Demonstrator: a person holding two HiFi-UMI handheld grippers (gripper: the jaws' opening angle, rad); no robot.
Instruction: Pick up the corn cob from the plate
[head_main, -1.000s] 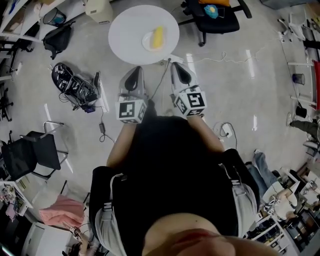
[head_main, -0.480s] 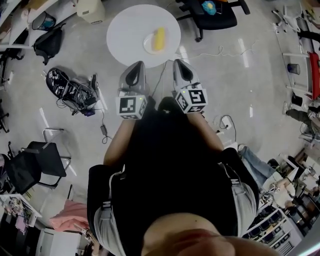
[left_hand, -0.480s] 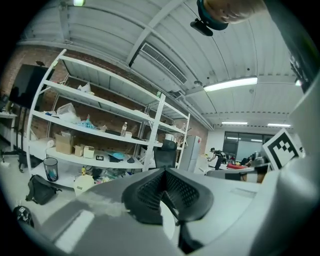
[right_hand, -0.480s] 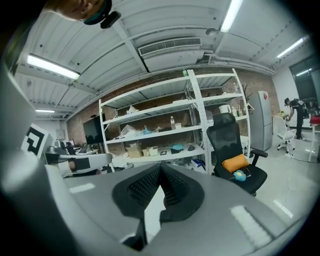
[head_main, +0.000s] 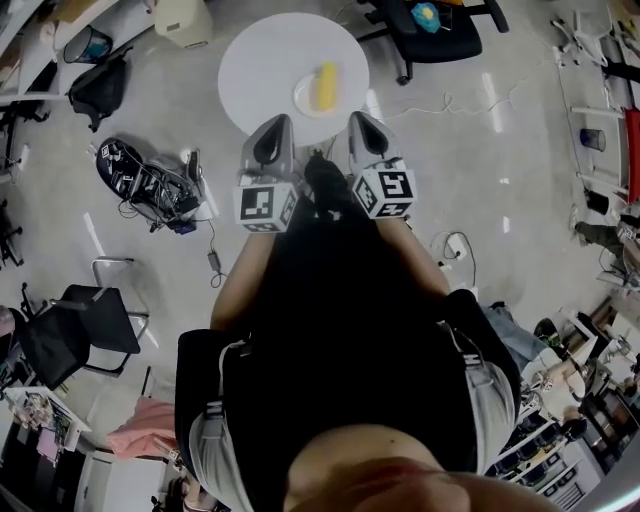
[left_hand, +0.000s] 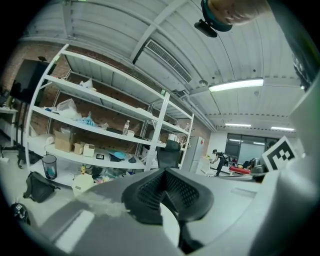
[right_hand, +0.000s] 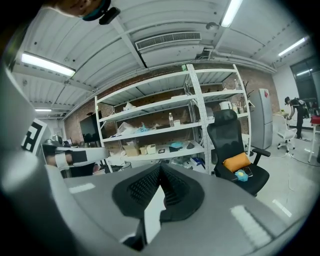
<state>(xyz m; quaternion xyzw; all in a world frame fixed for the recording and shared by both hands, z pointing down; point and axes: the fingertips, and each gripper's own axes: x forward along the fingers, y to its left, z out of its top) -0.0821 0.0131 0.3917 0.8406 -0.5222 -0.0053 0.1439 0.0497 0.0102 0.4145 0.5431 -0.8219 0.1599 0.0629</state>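
A yellow corn cob (head_main: 325, 86) lies on a small white plate (head_main: 309, 101) at the right side of a round white table (head_main: 265, 60). Both grippers are held level, side by side, just short of the table's near edge. The left gripper (head_main: 277, 124) points at the table's near rim, left of the plate. The right gripper (head_main: 357, 119) is at the rim just right of the plate. In the two gripper views the left gripper (left_hand: 165, 172) and right gripper (right_hand: 160, 167) have their tips together with nothing held. The corn is hidden in both gripper views.
A black office chair (head_main: 432, 35) with a yellow and blue item stands right of the table, also seen as the chair (right_hand: 235, 150). A black bag (head_main: 98, 75) and a cable tangle (head_main: 145, 172) lie on the floor at left. White shelves (left_hand: 100, 130) stand beyond.
The person has stepped toward the table. Both grippers have advanced together, from short of the table to its near edge, still shut and empty.
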